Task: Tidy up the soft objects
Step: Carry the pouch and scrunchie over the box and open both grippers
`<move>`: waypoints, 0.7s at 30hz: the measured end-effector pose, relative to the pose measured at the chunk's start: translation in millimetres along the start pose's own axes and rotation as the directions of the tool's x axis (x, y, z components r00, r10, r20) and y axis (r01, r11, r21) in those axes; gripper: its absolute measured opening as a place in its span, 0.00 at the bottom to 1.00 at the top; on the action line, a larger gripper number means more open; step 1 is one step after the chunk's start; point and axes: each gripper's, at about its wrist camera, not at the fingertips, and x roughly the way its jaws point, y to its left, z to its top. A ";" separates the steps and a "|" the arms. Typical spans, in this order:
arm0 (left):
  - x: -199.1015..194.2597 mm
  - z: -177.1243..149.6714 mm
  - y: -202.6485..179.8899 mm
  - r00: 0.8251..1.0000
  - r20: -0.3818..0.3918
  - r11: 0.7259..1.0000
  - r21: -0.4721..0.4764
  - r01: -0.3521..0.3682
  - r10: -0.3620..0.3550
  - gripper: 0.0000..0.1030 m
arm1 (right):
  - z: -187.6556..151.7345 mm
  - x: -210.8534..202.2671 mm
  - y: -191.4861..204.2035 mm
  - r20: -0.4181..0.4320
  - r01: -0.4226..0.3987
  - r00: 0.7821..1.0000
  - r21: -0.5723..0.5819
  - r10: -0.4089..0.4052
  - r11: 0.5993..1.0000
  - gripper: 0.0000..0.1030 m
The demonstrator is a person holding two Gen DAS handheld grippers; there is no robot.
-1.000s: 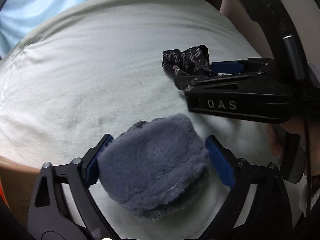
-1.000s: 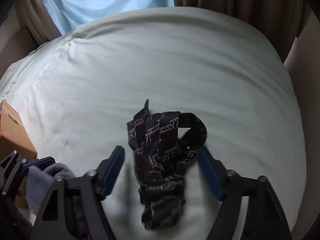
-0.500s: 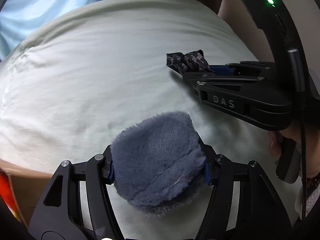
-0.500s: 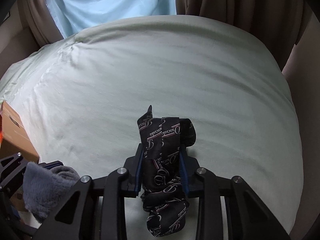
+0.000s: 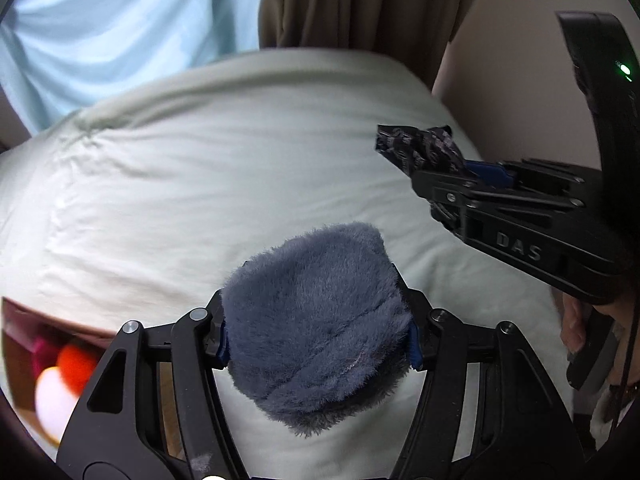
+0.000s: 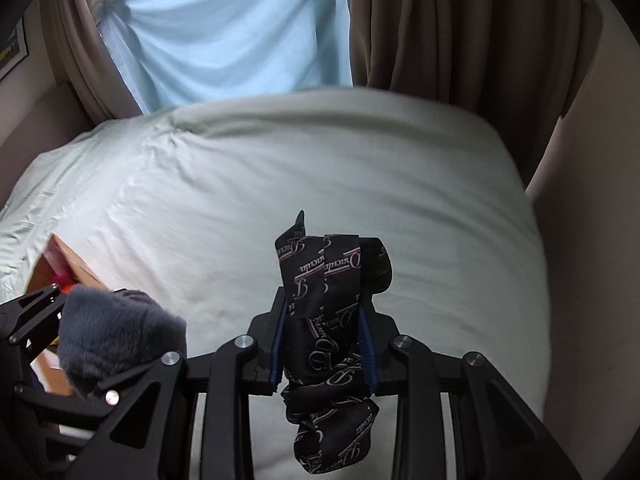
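My left gripper [image 5: 316, 332] is shut on a fluffy blue-grey plush item [image 5: 316, 316] and holds it above the pale green bed [image 5: 208, 184]. The plush also shows in the right wrist view [image 6: 116, 336] at the lower left. My right gripper [image 6: 323, 344] is shut on a black printed cloth [image 6: 324, 300] with white lettering; its lower end hangs below the fingers. In the left wrist view the right gripper [image 5: 468, 168] is at the right, with the cloth [image 5: 420, 148] sticking out of its tip.
A cardboard box [image 6: 76, 268] with bright orange and pink items [image 5: 72, 360] inside sits at the bed's left edge. Brown curtains [image 6: 440, 24] and a light blue sheet [image 6: 224, 36] hang behind the bed. A beige wall [image 6: 592, 240] stands on the right.
Both grippers closed on their items and lifted them off the bed. The views tilted upward, showing more curtain, and the box contents came into sight.
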 end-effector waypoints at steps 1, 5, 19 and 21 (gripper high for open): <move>-12.9 2.6 3.1 1.000 0.011 1.000 -0.005 0.000 0.000 0.57 | 3.2 -13.3 4.3 0.009 0.001 1.000 0.001 -0.001 1.000 0.27; -61.1 12.0 9.5 0.999 0.047 1.000 -0.025 0.000 0.001 0.57 | 13.9 -65.5 22.7 0.047 0.008 0.999 0.007 -0.008 1.000 0.27; -220.0 30.7 84.2 0.989 0.140 0.990 -0.135 -0.026 0.045 0.57 | 50.4 -200.5 139.5 0.131 -0.022 0.991 0.033 0.018 0.999 0.27; -236.2 27.9 104.4 0.989 0.140 0.988 -0.150 -0.033 0.054 0.57 | 52.0 -207.5 158.7 0.131 -0.030 0.991 0.039 0.025 0.999 0.27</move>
